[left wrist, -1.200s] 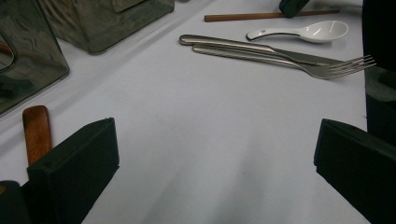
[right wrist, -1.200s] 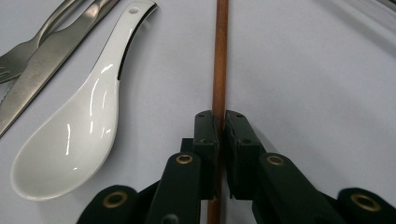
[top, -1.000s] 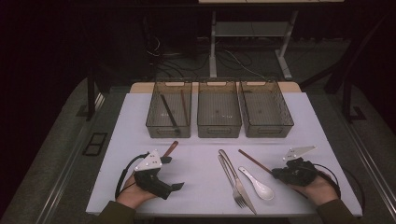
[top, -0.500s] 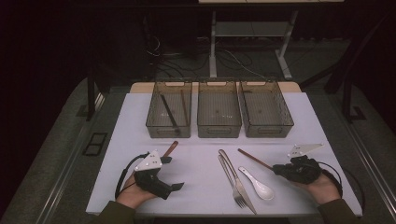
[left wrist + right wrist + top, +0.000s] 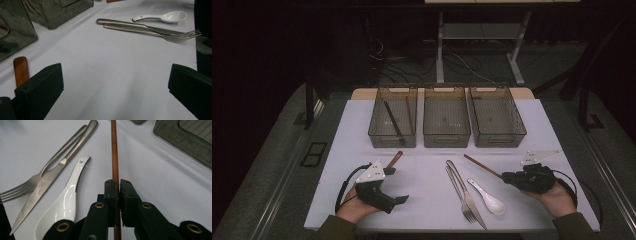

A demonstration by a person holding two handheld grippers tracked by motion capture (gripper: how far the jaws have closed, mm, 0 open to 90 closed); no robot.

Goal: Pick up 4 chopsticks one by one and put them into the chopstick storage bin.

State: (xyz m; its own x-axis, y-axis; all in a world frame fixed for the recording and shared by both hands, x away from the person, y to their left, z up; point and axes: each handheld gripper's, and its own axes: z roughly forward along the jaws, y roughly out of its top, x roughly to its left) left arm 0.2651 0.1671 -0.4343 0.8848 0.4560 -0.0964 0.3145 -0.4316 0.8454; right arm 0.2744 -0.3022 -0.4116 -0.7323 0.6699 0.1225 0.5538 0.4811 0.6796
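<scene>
Nearest to me, the right tongs (image 5: 116,185) are clenched on a thin brown chopstick (image 5: 114,152), pinching it close to its near end so that most of its length runs out ahead over the white tabletop (image 5: 422,180). From above the stick (image 5: 481,165) slants away from the right tongs (image 5: 508,177) toward the bins, and I cannot tell whether its far tip is touching the cloth or just off it. The left tongs (image 5: 394,185) rest low on the other side with their jaws standing wide apart and nothing between them; a second wooden piece (image 5: 20,70) lies just beside one jaw.

Between the two hands lie a white ceramic spoon (image 5: 487,197), a fork (image 5: 460,192) and a serrated knife (image 5: 467,195), the fork and knife touching along their handles.

Farther off stand three smoky plastic bins in a row. The left bin (image 5: 393,134) already holds what look like chopsticks; the middle bin (image 5: 446,132) and right bin (image 5: 498,132) look empty.

My guess is this stick belongs in that left bin. With such an end-heavy hold it could swing or slip, so I would keep the pinch firm, lift straight up before crossing, carry it high over the spoon and the metal pieces, and lower it lengthwise into the bin before letting go.
</scene>
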